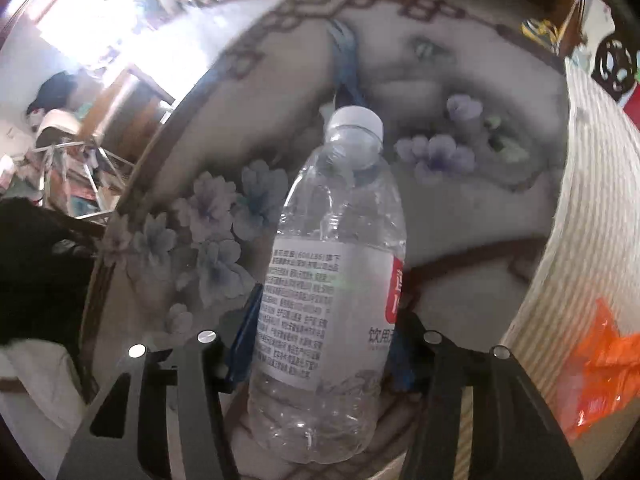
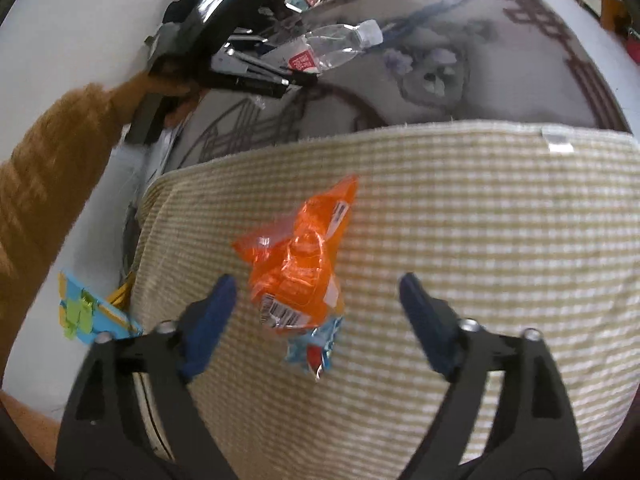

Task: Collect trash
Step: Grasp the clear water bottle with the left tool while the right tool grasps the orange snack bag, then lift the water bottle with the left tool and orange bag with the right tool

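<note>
The left tool [image 1: 324, 320] is clamped on a clear plastic water bottle [image 1: 332, 280], its blue pads pressing the labelled middle from both sides. The bottle looks empty, with a white screw cap [image 1: 356, 118] pointing away from the camera and a ribbed, slightly crumpled body. Its white label carries dense small Chinese print, too fine to read, beside a red panel and the larger characters 饮用. The bottle is held above the glossy bench [image 1: 460, 208], whose surface shows purple flowers and a dark lattice border.

The right tool [image 2: 316, 312] hangs with its blue fingers [image 2: 212, 320] wide apart, touching nothing. Between and just ahead of them an orange crinkled plastic wrapper [image 2: 300, 256] lies on a beige-and-white checked woven cloth [image 2: 480, 240] covering the near part of the bench. A barcode shows at its lower end, overlapping a small blue, white and red wrapper [image 2: 316, 350].
</note>
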A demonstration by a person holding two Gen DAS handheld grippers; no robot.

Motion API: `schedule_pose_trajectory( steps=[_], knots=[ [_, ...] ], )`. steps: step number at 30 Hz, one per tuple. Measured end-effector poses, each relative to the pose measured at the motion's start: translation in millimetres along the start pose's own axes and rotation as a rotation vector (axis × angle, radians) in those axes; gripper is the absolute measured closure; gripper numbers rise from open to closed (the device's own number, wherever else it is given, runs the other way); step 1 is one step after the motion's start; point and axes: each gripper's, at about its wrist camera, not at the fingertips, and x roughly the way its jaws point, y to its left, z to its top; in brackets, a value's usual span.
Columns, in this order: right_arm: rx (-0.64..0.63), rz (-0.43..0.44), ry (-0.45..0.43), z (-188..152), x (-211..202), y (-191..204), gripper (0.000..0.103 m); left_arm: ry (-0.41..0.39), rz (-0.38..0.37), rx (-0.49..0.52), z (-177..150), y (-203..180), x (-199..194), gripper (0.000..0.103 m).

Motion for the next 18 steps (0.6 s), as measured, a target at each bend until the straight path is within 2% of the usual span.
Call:
schedule_pose_trajectory(
  steps=[3, 4, 5, 6, 9, 12, 15, 18],
  knots=[
    [0.0, -0.008, 0.022, 4, 18, 9, 0.01, -0.062, 0.018, -0.084, -18, -13, -23, 0.052],
    [-0.026, -0.039, 0.039, 1, 26, 12, 0.01, -0.081, 0.029, -0.112, -24, -16, -29, 0.052],
    [-0.057, -0.088, 0.056, -3, 34, 18, 0.015, -0.104, 0.035, -0.157, -32, -19, -37, 0.052],
    [-0.075, -0.114, 0.067, -6, 39, 21, 0.039, -0.129, 0.027, -0.225, -44, -23, -51, 0.052],
    [-0.082, -0.107, 0.075, -22, 41, 30, 0.054, -0.171, 0.033, -0.359, -75, -35, -81, 0.052],
    [-0.06, -0.088, 0.037, -35, 24, 36, 0.055, -0.223, 0.015, -0.51, -109, -49, -110, 0.052],
    [-0.048, -0.084, -0.031, -53, -4, 47, 0.055, -0.247, -0.005, -0.666, -139, -66, -129, 0.052],
    [-0.008, -0.078, -0.103, -77, -33, 53, 0.055, -0.26, -0.006, -0.779, -169, -87, -140, 0.052]
  ],
)
